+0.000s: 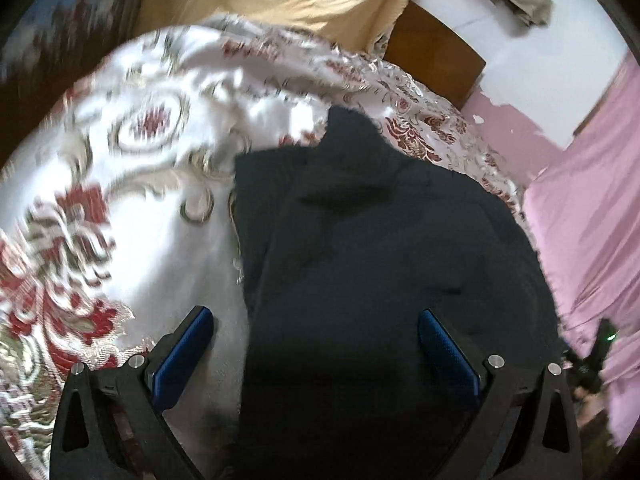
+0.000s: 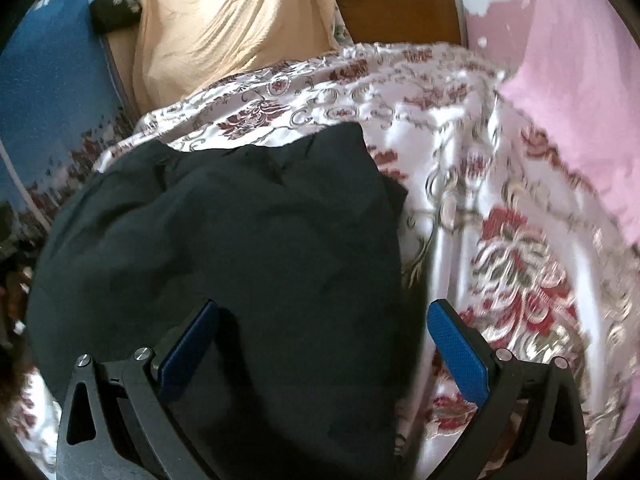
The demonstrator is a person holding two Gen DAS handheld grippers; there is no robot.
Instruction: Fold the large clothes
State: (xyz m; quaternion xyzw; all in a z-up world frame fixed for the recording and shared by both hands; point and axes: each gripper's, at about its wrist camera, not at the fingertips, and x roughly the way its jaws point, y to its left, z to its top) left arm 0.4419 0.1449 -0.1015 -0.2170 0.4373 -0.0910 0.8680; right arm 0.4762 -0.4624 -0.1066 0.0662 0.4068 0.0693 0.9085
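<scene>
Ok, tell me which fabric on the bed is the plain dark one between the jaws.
The dark garment: plain and near-black, on top of the white floral bedspread; the tan cloth drapes behind, the pink sheet beside.

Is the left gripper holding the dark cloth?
No, the left gripper is open above the dark cloth, its blue pads spread wide apart.

A black, unpatterned fabric garment (image 1: 380,260) fills the frame's centre over a glossy white bedspread (image 1: 152,208) woven with red flowers and olive-gold scrolls, with a plain tan cloth (image 2: 224,28) at the top, pink fabric (image 1: 592,216) at right, and blue textured pads (image 2: 460,356) on each black tool.
</scene>
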